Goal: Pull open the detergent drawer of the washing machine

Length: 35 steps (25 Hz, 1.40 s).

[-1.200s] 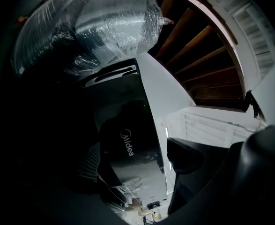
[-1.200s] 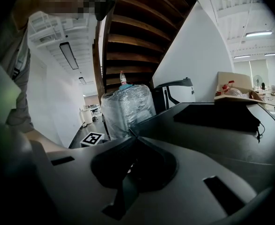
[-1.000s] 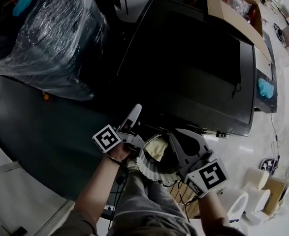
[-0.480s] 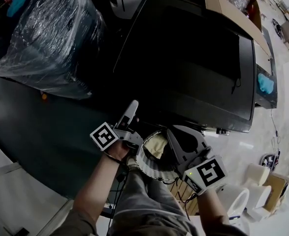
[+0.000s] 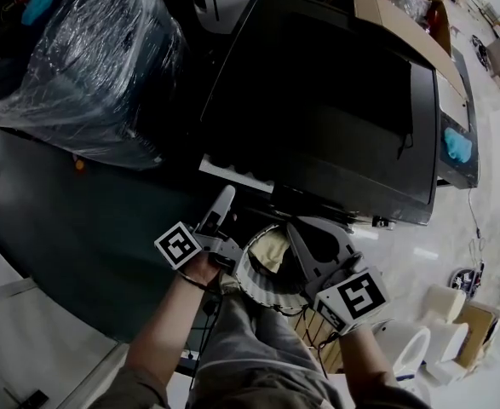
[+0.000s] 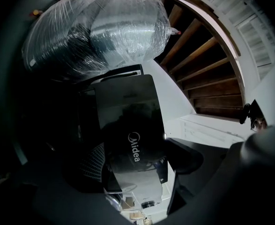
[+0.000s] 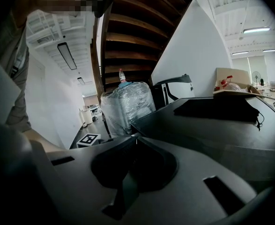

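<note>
At the near upper edge of the washing machine, the detergent drawer shows as a pale strip standing a little out of the dark body, and our left claw pinches its glossy front. We judge the drawer light, stiff and slick-faced, likely to bind if tugged askew, so a hold on the front edge and a straight pull suit it. Our left forearm reaches forward, claw pointing at the machine, while our right claw hangs just beside, pressed together and empty.
</note>
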### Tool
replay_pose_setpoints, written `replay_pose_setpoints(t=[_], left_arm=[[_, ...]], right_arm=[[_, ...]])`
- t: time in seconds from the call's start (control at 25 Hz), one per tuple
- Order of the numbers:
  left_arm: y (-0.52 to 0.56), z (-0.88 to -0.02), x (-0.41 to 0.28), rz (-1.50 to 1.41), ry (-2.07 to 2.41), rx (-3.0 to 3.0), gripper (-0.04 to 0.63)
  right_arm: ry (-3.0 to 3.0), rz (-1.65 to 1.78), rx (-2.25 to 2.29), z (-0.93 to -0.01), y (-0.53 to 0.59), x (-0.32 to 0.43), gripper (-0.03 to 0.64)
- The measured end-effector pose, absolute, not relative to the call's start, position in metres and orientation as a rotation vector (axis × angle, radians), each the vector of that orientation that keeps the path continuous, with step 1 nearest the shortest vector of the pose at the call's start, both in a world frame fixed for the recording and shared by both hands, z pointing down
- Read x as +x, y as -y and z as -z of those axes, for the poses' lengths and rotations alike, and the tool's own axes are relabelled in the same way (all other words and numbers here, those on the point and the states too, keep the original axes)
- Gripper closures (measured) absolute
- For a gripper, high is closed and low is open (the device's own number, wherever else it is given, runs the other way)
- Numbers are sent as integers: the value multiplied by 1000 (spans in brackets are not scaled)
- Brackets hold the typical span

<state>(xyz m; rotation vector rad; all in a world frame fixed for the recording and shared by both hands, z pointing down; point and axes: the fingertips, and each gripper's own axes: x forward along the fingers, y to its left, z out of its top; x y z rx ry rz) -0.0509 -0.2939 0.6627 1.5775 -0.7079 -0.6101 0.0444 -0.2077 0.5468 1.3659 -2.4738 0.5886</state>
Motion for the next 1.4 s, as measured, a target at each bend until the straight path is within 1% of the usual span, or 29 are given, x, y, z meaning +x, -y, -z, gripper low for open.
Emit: replay_pose_setpoints(t=[0.76, 1.04, 1.16, 1.4], left_arm=[[205, -667, -96, 574, 715, 1571, 166], [200, -664, -97, 575, 732, 1569, 169], [197, -661, -95, 520, 739, 1596, 169], [183, -653, -100, 299, 795, 1721, 169]], right_arm=[[2489, -587, 1320, -538, 170, 26, 584], [2486, -579, 1323, -530, 159, 24, 584], [2486, -567, 1325, -521, 156, 24, 584], [2490, -531, 1337, -496, 153, 27, 584]])
